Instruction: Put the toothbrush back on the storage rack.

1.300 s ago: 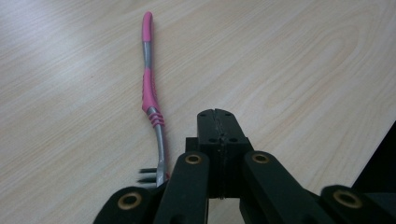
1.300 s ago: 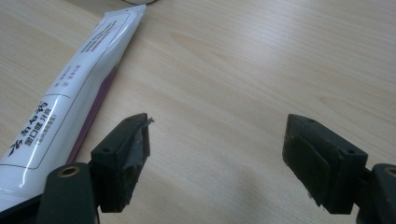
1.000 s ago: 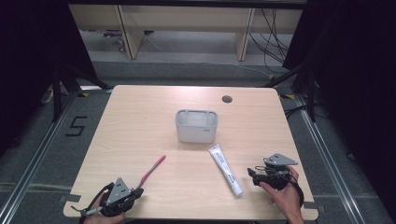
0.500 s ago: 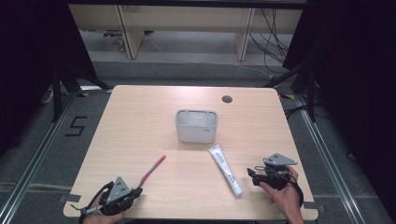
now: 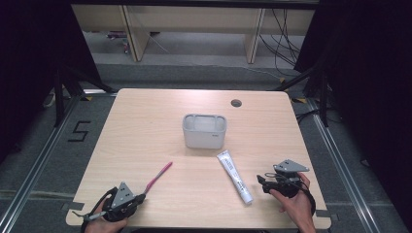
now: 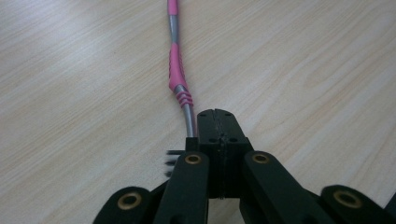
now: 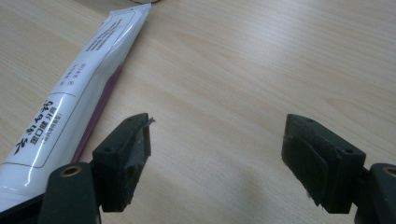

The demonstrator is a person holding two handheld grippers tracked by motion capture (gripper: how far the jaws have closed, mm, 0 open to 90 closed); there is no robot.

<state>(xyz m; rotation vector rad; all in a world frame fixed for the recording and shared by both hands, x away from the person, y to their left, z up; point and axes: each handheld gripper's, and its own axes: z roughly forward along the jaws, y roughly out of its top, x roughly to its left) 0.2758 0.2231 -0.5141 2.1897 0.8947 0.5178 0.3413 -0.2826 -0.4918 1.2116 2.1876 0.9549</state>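
Toothbrush [image 6: 179, 79] lying just beside left gripper [image 6: 215, 114], jaws together; right gripper [image 7: 217, 140] gaping, toothpaste tube [image 7: 77, 93] alongside one finger [image 7: 126, 154].

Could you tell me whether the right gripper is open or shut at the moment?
Open: the right gripper shows bare table between its spread jaws, beside the toothpaste tube.

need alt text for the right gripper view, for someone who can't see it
The right gripper hovers low over a pale wooden table with its two black fingers spread wide open and nothing between them. A white toothpaste tube lies on the table just to their left.
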